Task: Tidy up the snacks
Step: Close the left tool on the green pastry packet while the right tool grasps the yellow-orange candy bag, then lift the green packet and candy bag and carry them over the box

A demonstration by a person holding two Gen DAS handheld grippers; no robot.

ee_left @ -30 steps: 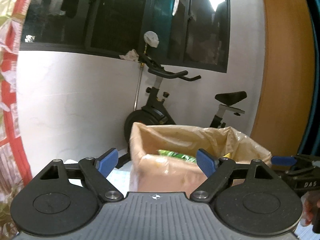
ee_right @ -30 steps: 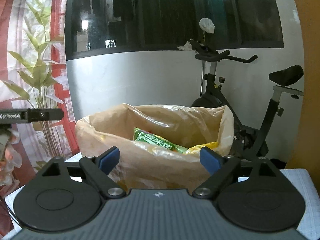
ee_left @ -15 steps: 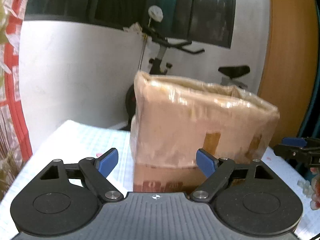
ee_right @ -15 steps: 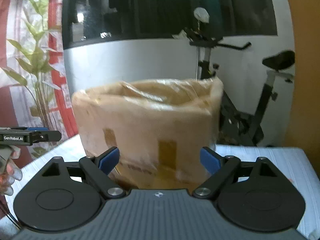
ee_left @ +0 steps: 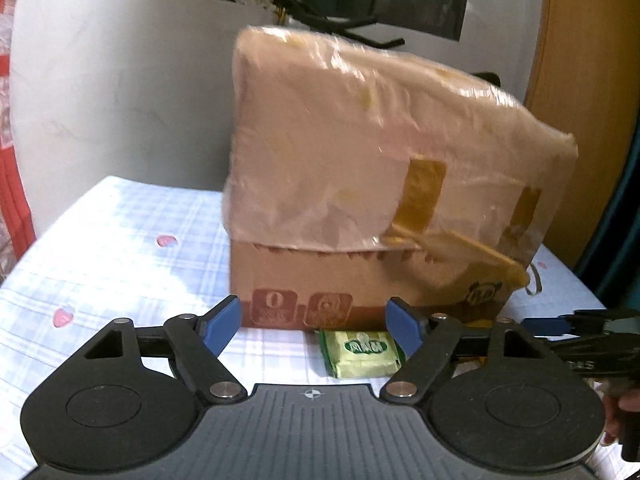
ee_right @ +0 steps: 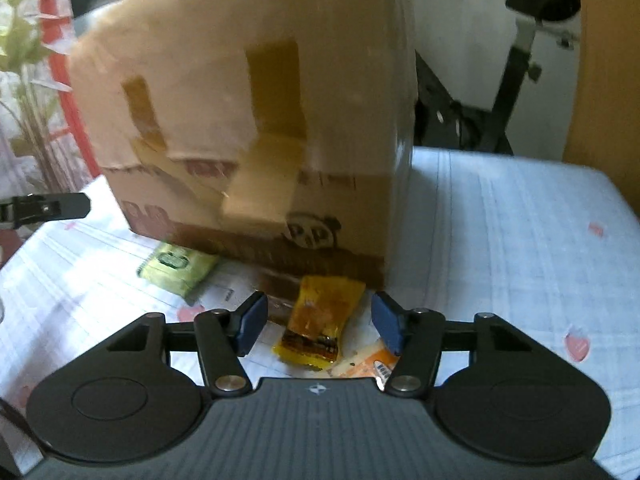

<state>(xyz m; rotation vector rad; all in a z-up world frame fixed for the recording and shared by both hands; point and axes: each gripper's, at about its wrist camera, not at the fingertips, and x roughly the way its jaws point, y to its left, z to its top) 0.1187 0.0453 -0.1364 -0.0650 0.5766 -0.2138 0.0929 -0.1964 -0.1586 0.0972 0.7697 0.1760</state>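
Checked cloth (ee_left: pixel 120 240) is covering the table where my cardboard box (ee_left: pixel 360 280) is standing. I'm closing my left gripper (ee_left: pixel 316 326) around a green packet (ee_left: pixel 362 352) and my right gripper (ee_right: pixel 316 322) around a yellow packet (ee_right: pixel 320 320); pads aren't touching either.

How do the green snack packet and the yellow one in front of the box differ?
The green packet is pale green with a dark green logo; the yellow packet is amber and glossy, with a dark strip at its near end. The green one lies flat, left of the right gripper; the yellow one lies between its closing fingers, untouched. Both lie on the checked tablecloth by the cardboard box.
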